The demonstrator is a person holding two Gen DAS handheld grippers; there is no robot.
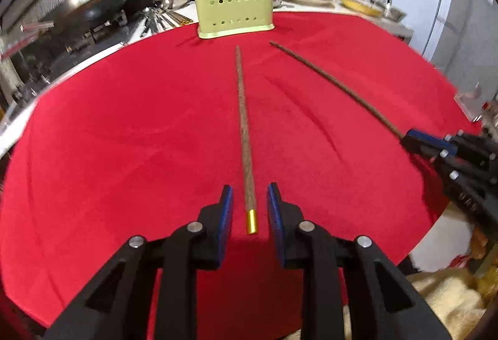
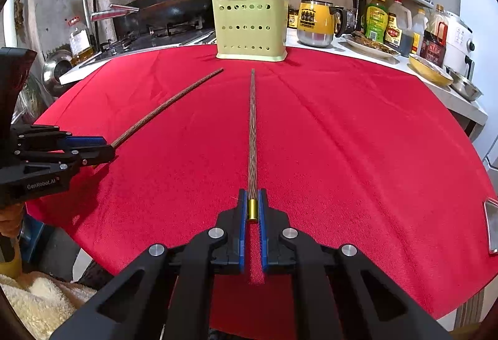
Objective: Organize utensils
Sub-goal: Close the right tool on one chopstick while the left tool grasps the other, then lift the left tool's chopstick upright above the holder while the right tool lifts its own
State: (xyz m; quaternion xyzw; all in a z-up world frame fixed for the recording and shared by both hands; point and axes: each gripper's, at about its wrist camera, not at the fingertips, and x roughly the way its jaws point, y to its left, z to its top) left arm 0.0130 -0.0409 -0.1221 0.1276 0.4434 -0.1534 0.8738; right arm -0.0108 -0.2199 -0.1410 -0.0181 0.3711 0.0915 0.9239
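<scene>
Before the green holder (image 2: 251, 29), the "GenRobot.AI" left gripper (image 1: 249, 207) straddles one chopstick (image 1: 244, 134), jaws apart, while the right gripper (image 2: 252, 205) clamps another chopstick (image 2: 252, 134).

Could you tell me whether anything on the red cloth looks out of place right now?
Two chopsticks lie loose on the red cloth instead of standing in the green holder: one clamped in the right gripper, the other between the left gripper's jaws.

A red cloth (image 2: 342, 153) covered the counter (image 2: 460, 105), filling the middle of both frames. On it, at top centre, stood a pale green perforated holder (image 2: 251, 29) of chopsticks. Two brown chopsticks (image 2: 252, 128) (image 2: 168, 105) lay on the cloth below it, tips toward the holder.
</scene>
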